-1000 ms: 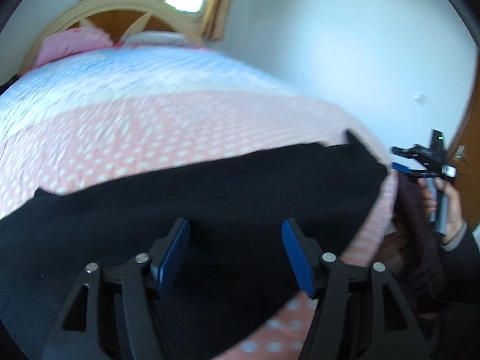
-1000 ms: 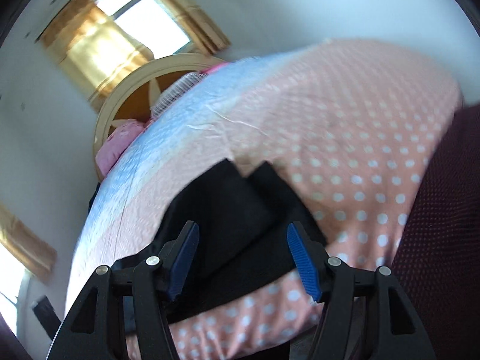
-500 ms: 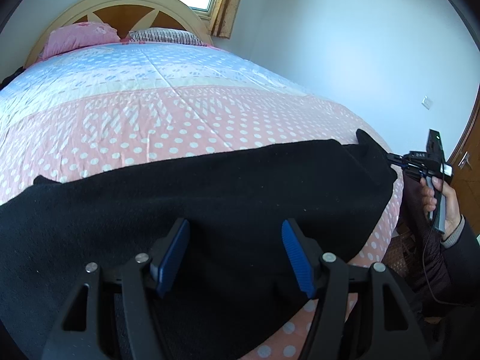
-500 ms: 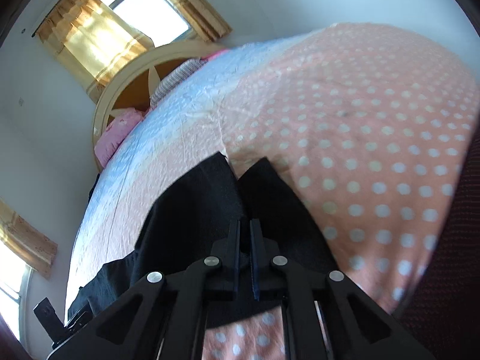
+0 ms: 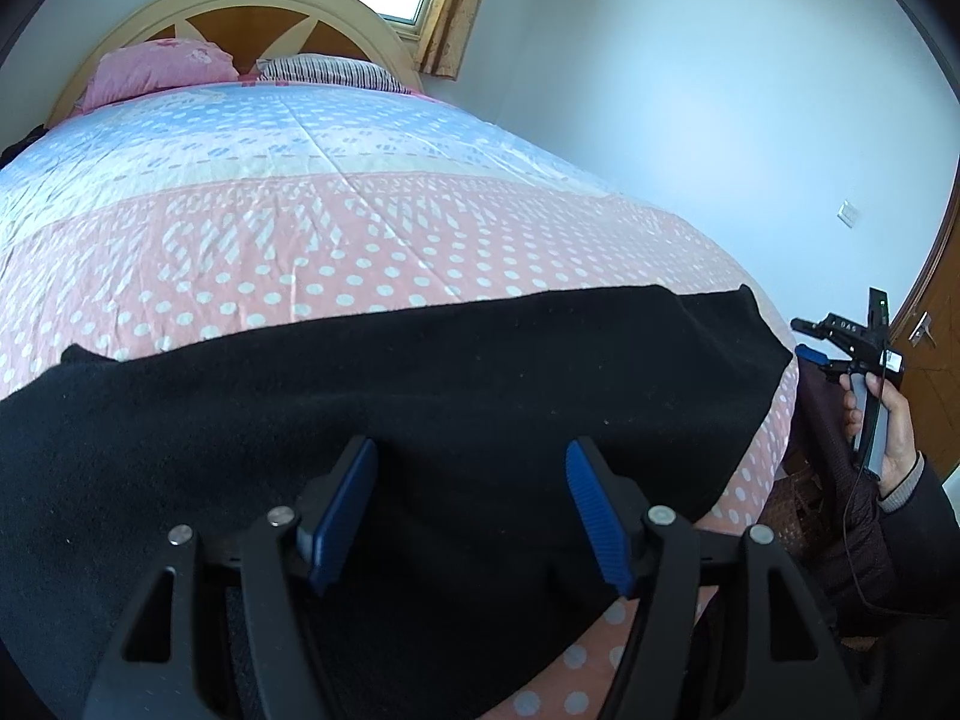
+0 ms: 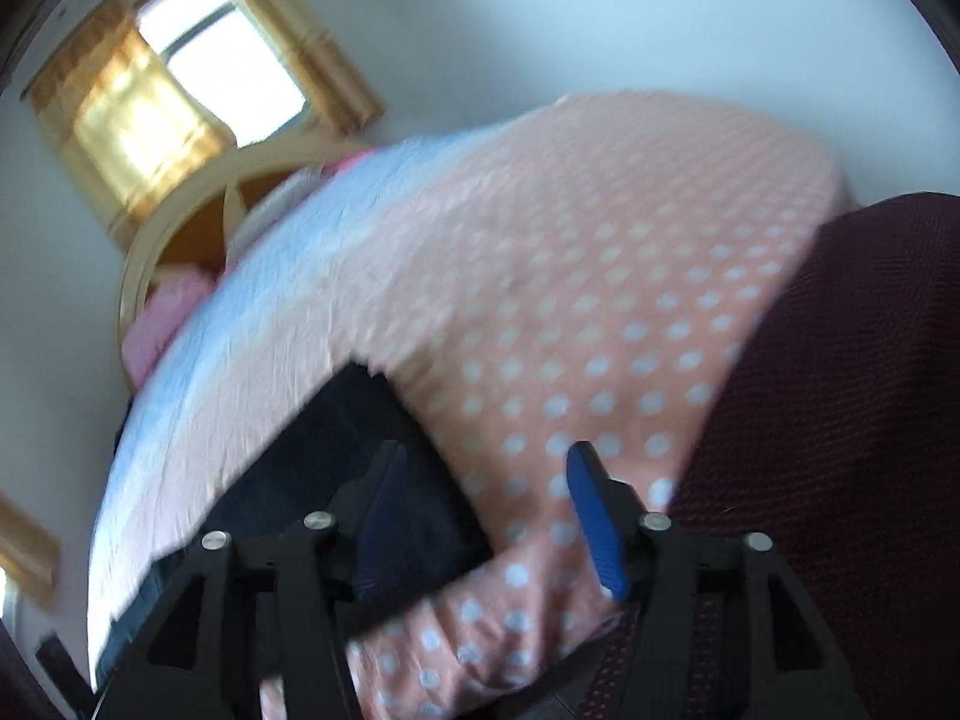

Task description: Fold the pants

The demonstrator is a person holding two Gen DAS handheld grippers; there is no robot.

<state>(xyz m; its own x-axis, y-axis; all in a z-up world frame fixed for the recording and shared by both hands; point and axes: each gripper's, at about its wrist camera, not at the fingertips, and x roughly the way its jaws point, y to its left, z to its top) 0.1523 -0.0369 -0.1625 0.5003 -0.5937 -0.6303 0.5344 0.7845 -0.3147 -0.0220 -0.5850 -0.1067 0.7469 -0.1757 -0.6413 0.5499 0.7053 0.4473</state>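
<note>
Black pants (image 5: 420, 396) lie flat across the foot of the bed, running left to right. My left gripper (image 5: 471, 507) hovers open just above the cloth near the front edge, nothing between its fingers. In the left wrist view my right gripper (image 5: 807, 339) shows at the far right, held in a hand, just off the pants' right end. In the blurred right wrist view my right gripper (image 6: 489, 507) is open, and the end of the pants (image 6: 360, 414) lies under its left finger.
The bed has a pink dotted and blue quilt (image 5: 336, 222), pillows (image 5: 156, 69) and a wooden headboard (image 5: 252, 6) below a curtained window. A person's dark maroon coat (image 6: 840, 420) fills the right side. A white wall and a wooden door (image 5: 942, 348) stand to the right.
My right gripper shut on the pants' right end half a second ago, then opened and drew back to the right. The pants now lie flatter. My left gripper stayed open.
</note>
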